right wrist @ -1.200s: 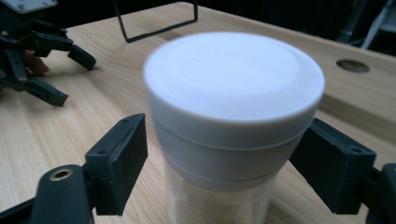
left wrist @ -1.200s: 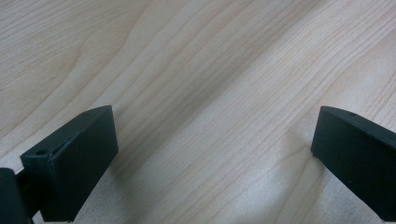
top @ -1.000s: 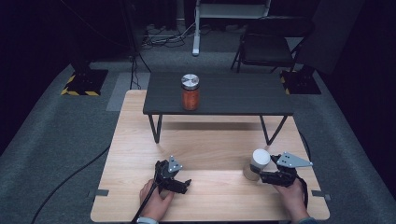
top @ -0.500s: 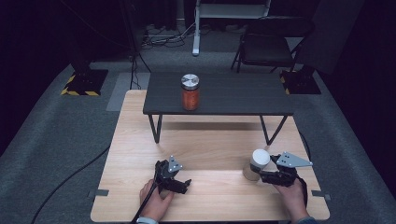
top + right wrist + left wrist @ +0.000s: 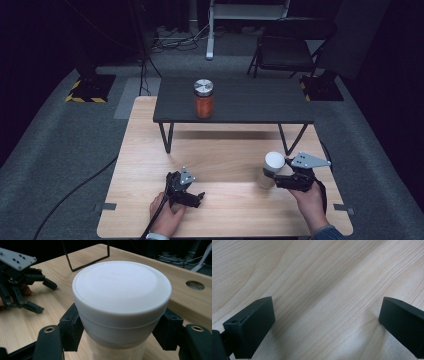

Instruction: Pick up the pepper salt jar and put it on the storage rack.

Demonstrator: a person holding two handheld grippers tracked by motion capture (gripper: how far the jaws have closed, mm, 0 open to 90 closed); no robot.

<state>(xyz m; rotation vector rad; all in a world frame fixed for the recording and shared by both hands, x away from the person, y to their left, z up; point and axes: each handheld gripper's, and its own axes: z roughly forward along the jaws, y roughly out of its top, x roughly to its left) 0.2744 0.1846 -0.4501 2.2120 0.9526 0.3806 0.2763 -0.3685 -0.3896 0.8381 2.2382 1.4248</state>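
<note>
Far left, against the frames from a second and half a second back: no shift worth logging. Left gripper [image 5: 199, 198] parked in the same spot on the near part of the wooden tabletop [image 5: 145, 150], lying low in the person's left hand [image 5: 167, 212]. In the left gripper view [image 5: 324, 322], jaws spread wide, with nothing between them except bare wood grain.

Centre, farther back: small black table [image 5: 260, 100] standing on the wood, orange jar [image 5: 203, 102] with a metal lid on it. Untouched, same place as before.

Right: white-lidded jar [image 5: 274, 162] upright at the near right of the tabletop, gripped by the right gripper [image 5: 270, 179]. In the right gripper view [image 5: 120, 332], jaws closed in from both sides just under the rim of the lid [image 5: 122, 290], pads touching. Compared with the earlier frames, lid sitting perhaps a touch higher in the high view; too slight to call a lift, and impossible to tell whether the base touches the wood.

Judgement: grasp made and settled, carry not yet begun. Likely next: raise the jar, perhaps toward the black table.
</note>
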